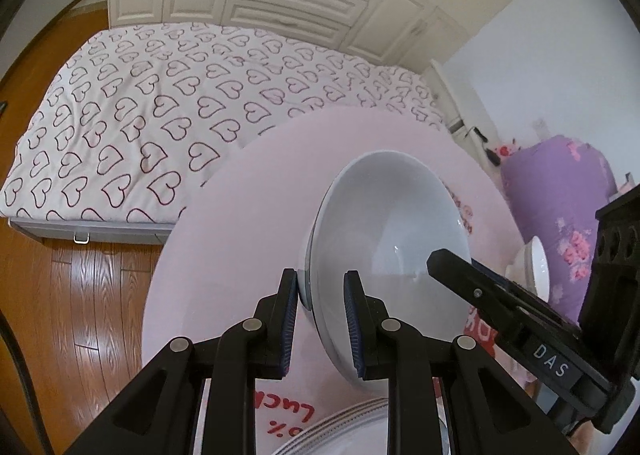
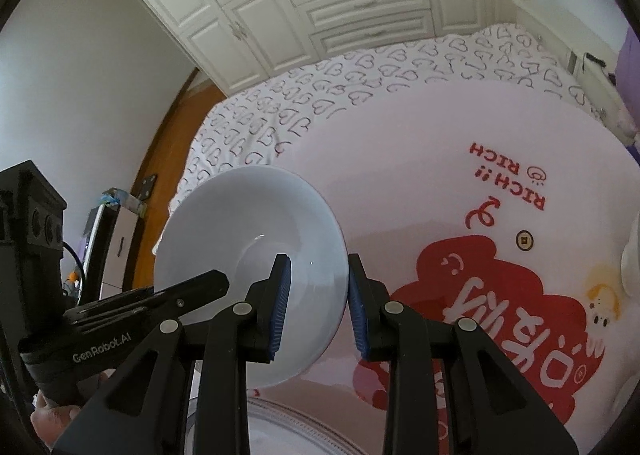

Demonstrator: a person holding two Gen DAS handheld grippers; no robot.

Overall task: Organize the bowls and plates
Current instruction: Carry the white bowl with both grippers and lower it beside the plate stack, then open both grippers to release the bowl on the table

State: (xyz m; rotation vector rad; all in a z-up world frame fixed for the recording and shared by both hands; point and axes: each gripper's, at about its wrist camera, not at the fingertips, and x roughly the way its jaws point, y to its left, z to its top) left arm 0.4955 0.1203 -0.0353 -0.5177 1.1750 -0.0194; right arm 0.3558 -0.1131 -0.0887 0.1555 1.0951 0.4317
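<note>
A heart-print bed (image 1: 160, 103) lies beyond the round pink table (image 1: 224, 255). Above the table, 1 white bowl (image 1: 384, 247) hangs tilted on edge, its rim clamped by the left tool (image 1: 320, 319) and the right tool (image 2: 318, 303), over a striped plate (image 1: 340, 431).

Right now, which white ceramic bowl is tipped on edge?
The white bowl clamped in the left gripper; the other bowl, beyond the right gripper, rests on the pink table.

Two white bowls are held up, one (image 1: 384, 239) in the left claw (image 1: 320, 319), one (image 2: 256, 263) in the right claw (image 2: 318, 307). One ringed plate (image 1: 340, 427) lies near. One further bowl (image 1: 534, 267) sits right on the one round table (image 1: 224, 239).
</note>
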